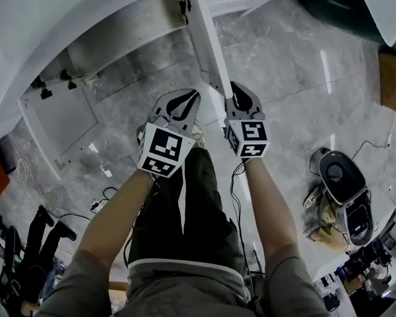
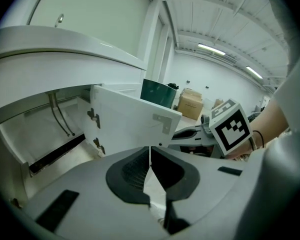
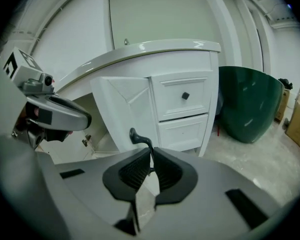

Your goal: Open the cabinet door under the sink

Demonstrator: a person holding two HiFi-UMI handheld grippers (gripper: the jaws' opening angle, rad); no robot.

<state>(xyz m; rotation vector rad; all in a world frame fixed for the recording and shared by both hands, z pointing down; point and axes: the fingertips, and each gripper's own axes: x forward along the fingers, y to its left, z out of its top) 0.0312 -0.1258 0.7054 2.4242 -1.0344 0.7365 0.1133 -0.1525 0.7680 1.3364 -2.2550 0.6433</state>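
Closest to me, my right gripper point(image 3: 151, 156) has its fingers point(image 3: 135, 171) pinched shut on the black handle point(image 3: 139, 136) of the cabinet door point(image 3: 121, 109). The door stands swung well out from the opening under the sink point(image 2: 45, 129). My left gripper point(image 2: 150, 151) hovers by the door's free edge on its inner side, fingers pressed together on nothing. I judge the opening nearly done, so next I should ease the door to full swing and release the handle.

**Grey grippers, grey shirt, dark trousers**

The left gripper point(image 1: 185, 101) and right gripper point(image 1: 239, 98) have matching pale grey shells, with black ribbed pads point(image 2: 132, 168) lining the jaws. Each carries a white cube point(image 1: 162, 149) printed with black square markers. A thin black cable point(image 1: 232, 183) trails from the right one. The person wears a grey short-sleeved shirt point(image 1: 185, 289), dark trousers point(image 1: 191, 203) and a thin dark wristband point(image 2: 254, 136).
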